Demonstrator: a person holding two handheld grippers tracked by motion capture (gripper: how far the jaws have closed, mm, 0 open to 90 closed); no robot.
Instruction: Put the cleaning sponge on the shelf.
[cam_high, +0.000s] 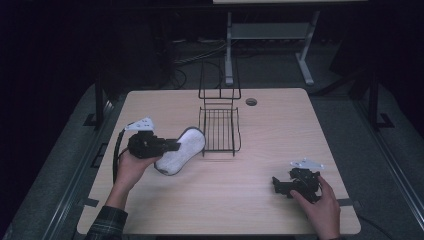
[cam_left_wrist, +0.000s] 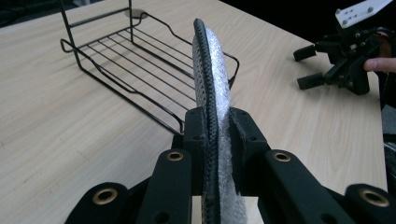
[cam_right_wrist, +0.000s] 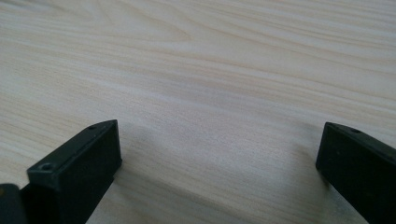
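My left gripper (cam_high: 175, 146) is shut on a peanut-shaped pad (cam_high: 184, 148), silvery white on one face and black mesh on the other. In the left gripper view the pad (cam_left_wrist: 213, 70) stands on edge between the jaws of the left gripper (cam_left_wrist: 217, 126) and sticks out past them. It hangs just left of a black wire rack (cam_high: 220, 131), whose near corner (cam_left_wrist: 140, 56) lies ahead of the pad. My right gripper (cam_high: 276, 184) rests low at the table's front right, open, with bare wood between its fingers (cam_right_wrist: 74, 168). From the left gripper view the right gripper (cam_left_wrist: 308, 67) is at the upper right.
The light wooden table (cam_high: 225, 205) has a round cable hole (cam_high: 251, 102) near its far edge. The rack's tall wire back (cam_high: 219, 80) rises at the far middle. A white desk frame (cam_high: 229, 50) stands on the dark floor behind the table.
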